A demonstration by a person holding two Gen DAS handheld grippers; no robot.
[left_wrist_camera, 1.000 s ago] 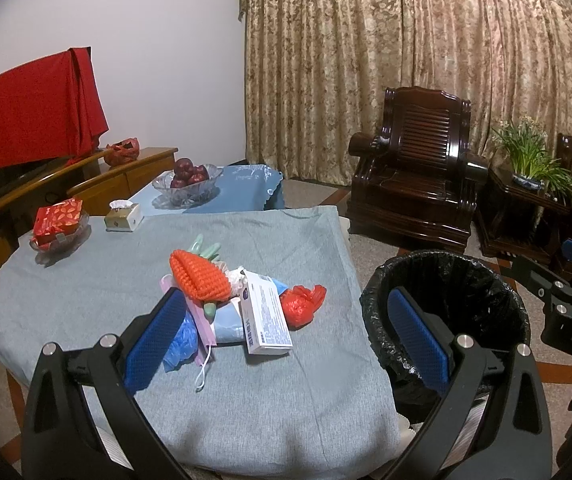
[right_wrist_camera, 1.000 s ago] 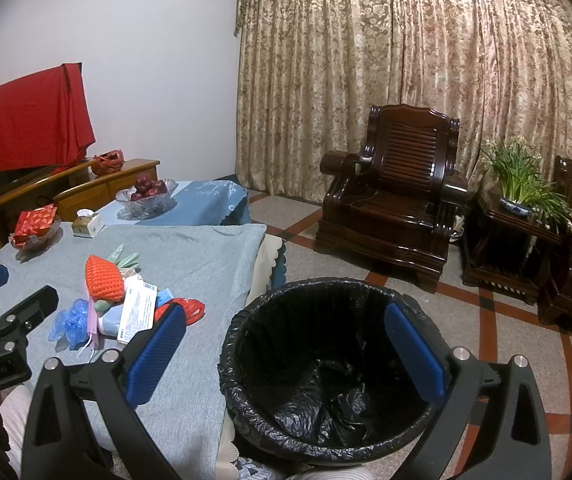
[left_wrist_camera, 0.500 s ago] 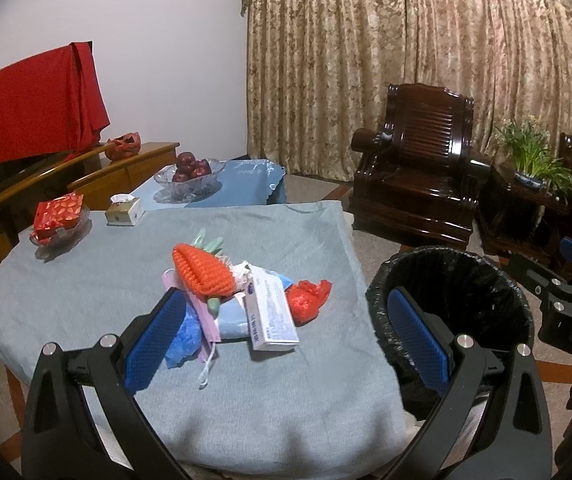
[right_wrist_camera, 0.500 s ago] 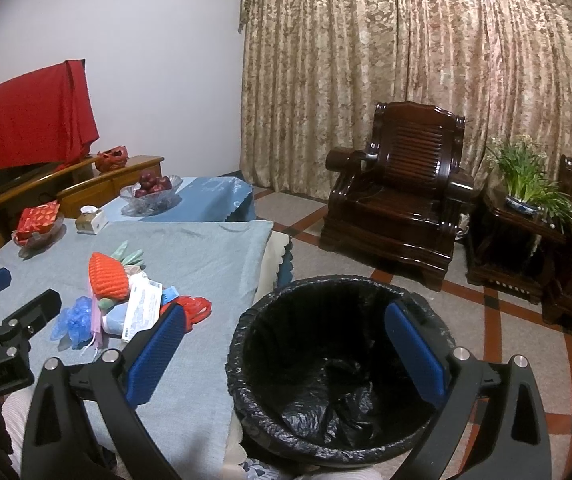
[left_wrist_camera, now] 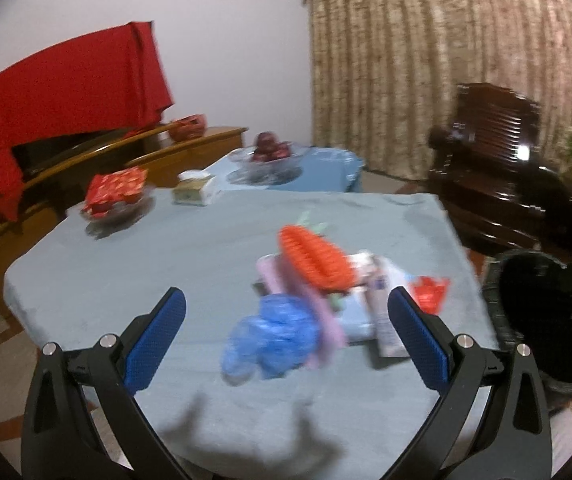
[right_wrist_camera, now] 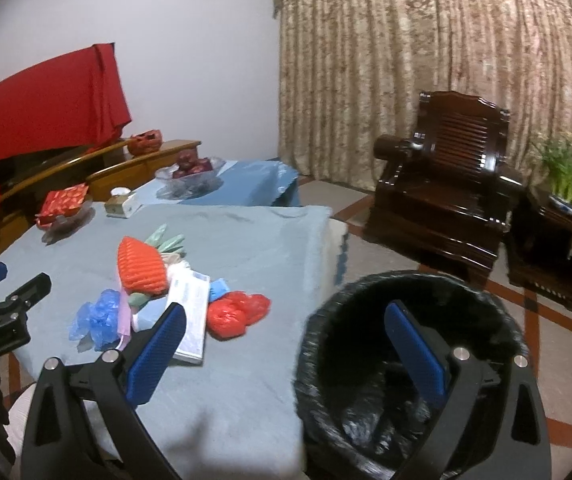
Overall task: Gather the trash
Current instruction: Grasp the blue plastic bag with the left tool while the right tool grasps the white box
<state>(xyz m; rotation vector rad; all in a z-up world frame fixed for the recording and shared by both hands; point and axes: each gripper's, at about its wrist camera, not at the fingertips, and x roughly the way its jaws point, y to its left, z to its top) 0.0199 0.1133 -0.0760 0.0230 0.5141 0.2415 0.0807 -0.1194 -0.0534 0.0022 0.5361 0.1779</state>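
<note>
Left tongs [left_wrist_camera: 286, 326] spread wide, nothing between the blue pads, held low over the near part of the worktop [left_wrist_camera: 174, 264] and aimed level at the trash pile. Left view blurred. Crumpled blue plastic bag [left_wrist_camera: 272, 338] lies right between the pad tips in that view, resting on the grey cloth, not touched. Just behind it a pink strip [left_wrist_camera: 317, 320], the orange ribbed carrot-shaped thing [left_wrist_camera: 315, 262] on top of the heap, a white carton [left_wrist_camera: 381, 312] at its right, then the red crumpled bag [left_wrist_camera: 429, 292] nearest the worktop's right edge. All trash sits together in one heap on the worktop.

Right tongs [right_wrist_camera: 286, 342] also wide, empty, held off the worktop's right edge, right pad above the black-lined trash bin [right_wrist_camera: 405, 300], left pad over the cloth beside the carton [right_wrist_camera: 192, 314]. Bin stands on the floor just beside the worktop. Left tongs show at the far left edge of the right view [right_wrist_camera: 2, 308].

Far end of worktop: tissue box [right_wrist_camera: 122, 206], glass dish with red packet [right_wrist_camera: 62, 208]. Fruit bowl [right_wrist_camera: 190, 174] on the blue-covered table behind.
</note>
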